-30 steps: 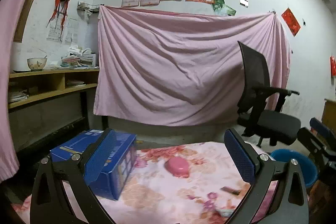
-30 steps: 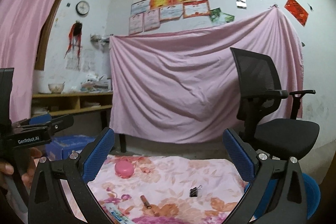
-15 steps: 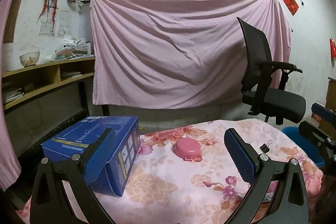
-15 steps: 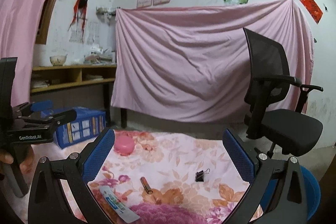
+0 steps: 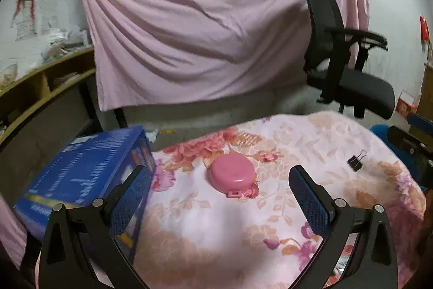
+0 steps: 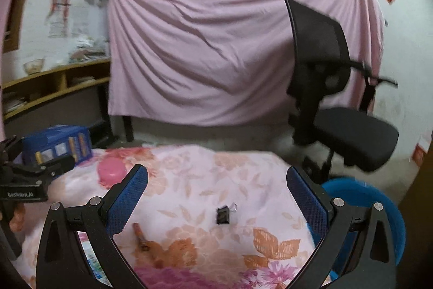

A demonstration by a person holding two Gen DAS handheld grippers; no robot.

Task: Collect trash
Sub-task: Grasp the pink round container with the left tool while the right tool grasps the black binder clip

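A floral cloth (image 5: 311,142) covers the table. On it lie a round pink lid (image 5: 232,174), a black binder clip (image 5: 355,162) and a blue box (image 5: 81,175). My left gripper (image 5: 219,197) is open and empty, hovering just short of the pink lid. My right gripper (image 6: 216,197) is open and empty above the binder clip (image 6: 223,214). A brown stick-like piece (image 6: 140,236) and a printed wrapper (image 6: 93,259) lie near its left finger. The pink lid (image 6: 111,171) shows at the left there.
A blue bin (image 6: 373,210) stands on the floor at the table's right edge. A black office chair (image 5: 343,72) stands behind the table before a hanging pink sheet (image 5: 205,29). Wooden shelves (image 5: 35,91) run along the left wall. The left gripper (image 6: 27,178) shows in the right wrist view.
Both grippers have tilted down and moved forward over the table. The pink lid and the binder clip now sit closer and larger in view. Both jaws stayed open.
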